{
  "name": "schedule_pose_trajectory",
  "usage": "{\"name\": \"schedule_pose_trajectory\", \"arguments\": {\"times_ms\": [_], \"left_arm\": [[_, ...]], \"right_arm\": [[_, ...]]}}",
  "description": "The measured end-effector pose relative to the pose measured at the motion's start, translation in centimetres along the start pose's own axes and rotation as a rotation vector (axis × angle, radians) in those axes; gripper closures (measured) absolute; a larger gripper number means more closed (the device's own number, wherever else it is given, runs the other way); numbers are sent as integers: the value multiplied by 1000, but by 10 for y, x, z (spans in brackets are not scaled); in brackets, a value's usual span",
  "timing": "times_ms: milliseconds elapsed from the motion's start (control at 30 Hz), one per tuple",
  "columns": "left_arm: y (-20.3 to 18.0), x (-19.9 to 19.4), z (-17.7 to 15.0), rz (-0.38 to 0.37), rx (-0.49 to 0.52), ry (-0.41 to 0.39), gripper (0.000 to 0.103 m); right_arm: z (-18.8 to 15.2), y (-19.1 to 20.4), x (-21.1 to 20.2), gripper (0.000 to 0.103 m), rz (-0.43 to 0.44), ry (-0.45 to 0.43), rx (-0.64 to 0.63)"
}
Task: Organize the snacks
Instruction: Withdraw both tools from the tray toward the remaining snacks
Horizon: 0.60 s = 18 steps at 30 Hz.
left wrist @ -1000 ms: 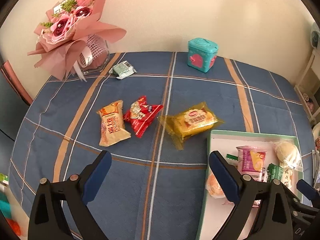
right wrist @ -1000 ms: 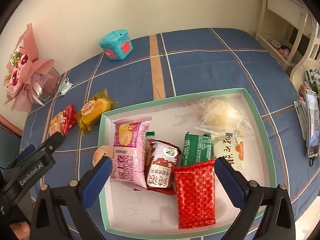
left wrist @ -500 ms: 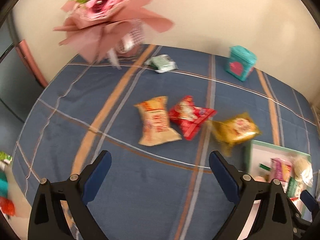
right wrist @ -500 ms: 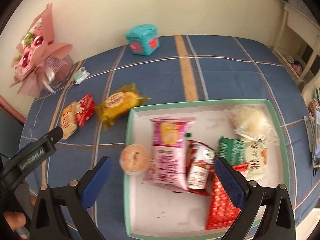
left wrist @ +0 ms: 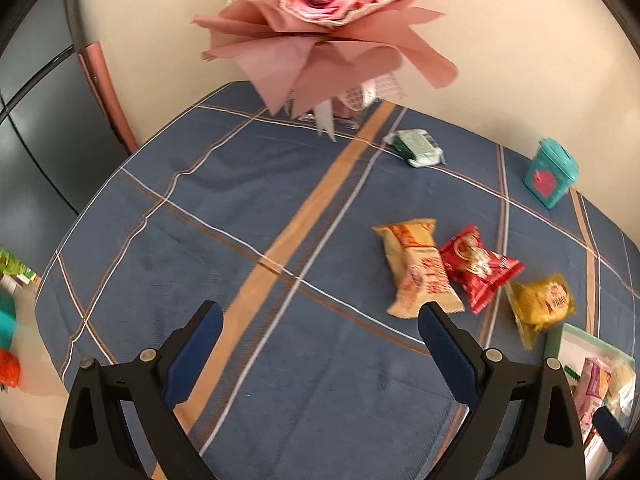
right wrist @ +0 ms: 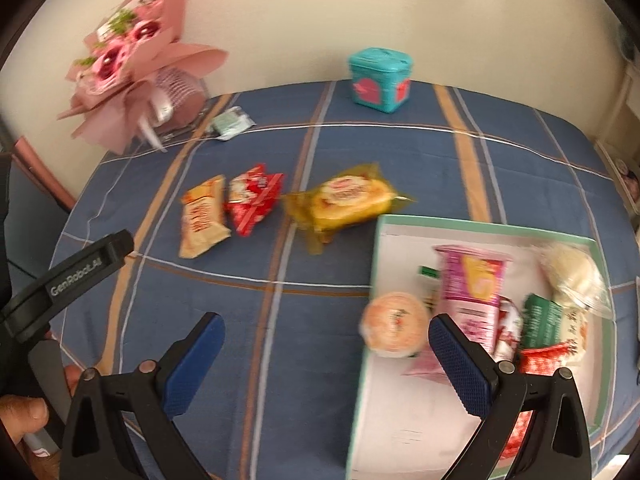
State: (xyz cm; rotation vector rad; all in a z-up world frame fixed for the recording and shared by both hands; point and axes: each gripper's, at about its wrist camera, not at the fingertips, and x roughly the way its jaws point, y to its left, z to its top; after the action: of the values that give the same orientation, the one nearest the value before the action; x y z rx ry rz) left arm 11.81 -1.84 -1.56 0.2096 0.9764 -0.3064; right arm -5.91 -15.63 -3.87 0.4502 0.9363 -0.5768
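Both the left claw (left wrist: 320,320) and right claw (right wrist: 326,334) hang spread wide and empty above the blue plaid bench (right wrist: 360,152), apparently free to fetch the beige (right wrist: 202,216), red (right wrist: 253,199) and yellow packets (right wrist: 347,200) lying beside the green-rimmed tray (right wrist: 480,226) of gathered snacks.

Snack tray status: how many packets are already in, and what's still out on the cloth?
Done: the green-rimmed white tray already holds several packets, with a round orange-topped snack perched on its left rim. In hand: nothing; left gripper and right gripper are open. Left: beige packet, red packet, yellow packet and small green-white packet on the blue plaid cloth.
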Motion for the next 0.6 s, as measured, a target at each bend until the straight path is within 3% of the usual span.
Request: {"name": "schedule_pose_trajectory", "arguments": {"times_ms": [200, 333, 600], "left_arm": [[12, 8, 4, -51, -69, 6, 5], [6, 14, 9, -123, -57, 30, 5], [-4, 23, 18, -171, -66, 44, 5]], "right_arm": [[4, 16, 8, 0, 22, -2, -19], [10, 18, 13, 0, 15, 0, -23], [31, 9, 18, 0, 55, -45, 39]]}}
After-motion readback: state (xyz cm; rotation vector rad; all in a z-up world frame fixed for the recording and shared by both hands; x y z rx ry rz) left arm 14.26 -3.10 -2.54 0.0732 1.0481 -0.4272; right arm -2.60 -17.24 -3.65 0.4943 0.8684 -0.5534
